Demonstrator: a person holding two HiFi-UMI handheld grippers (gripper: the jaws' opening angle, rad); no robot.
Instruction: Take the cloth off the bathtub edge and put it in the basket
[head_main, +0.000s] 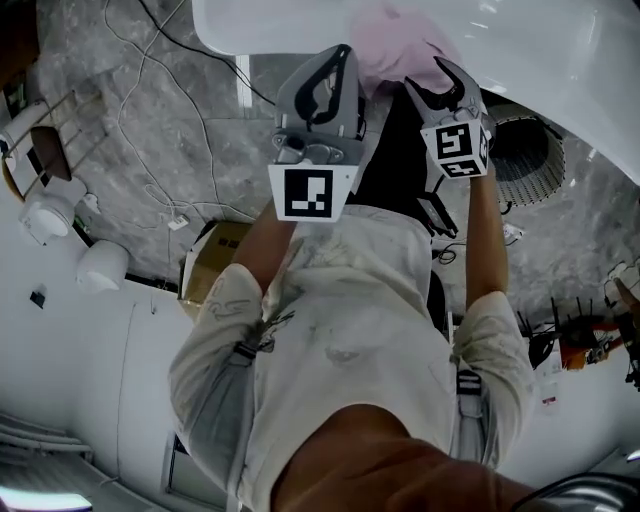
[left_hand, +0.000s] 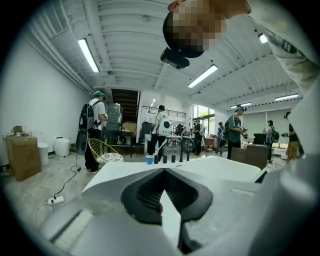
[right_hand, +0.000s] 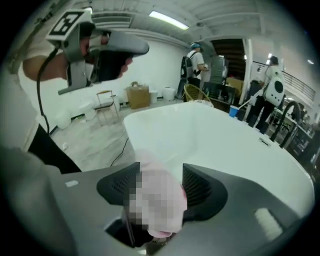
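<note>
A pink cloth (head_main: 392, 45) lies bunched on the near edge of the white bathtub (head_main: 560, 50). My right gripper (head_main: 437, 82) points down at it, and in the right gripper view the cloth (right_hand: 152, 167) sits between its parted jaws, my right gripper (right_hand: 161, 175) open around it. My left gripper (head_main: 345, 55) hovers just left of the cloth with its tips together and nothing in it; the left gripper view looks level over the tub rim (left_hand: 220, 167) past my left gripper (left_hand: 163, 172). A round mesh basket (head_main: 527, 160) stands on the floor right of my right hand.
Cables (head_main: 170, 150) trail over the grey floor at the left, near a cardboard box (head_main: 215, 255) and white round objects (head_main: 100, 265). Black taps (left_hand: 170, 158) stand at the tub's far end. Several people (left_hand: 95, 125) stand beyond it.
</note>
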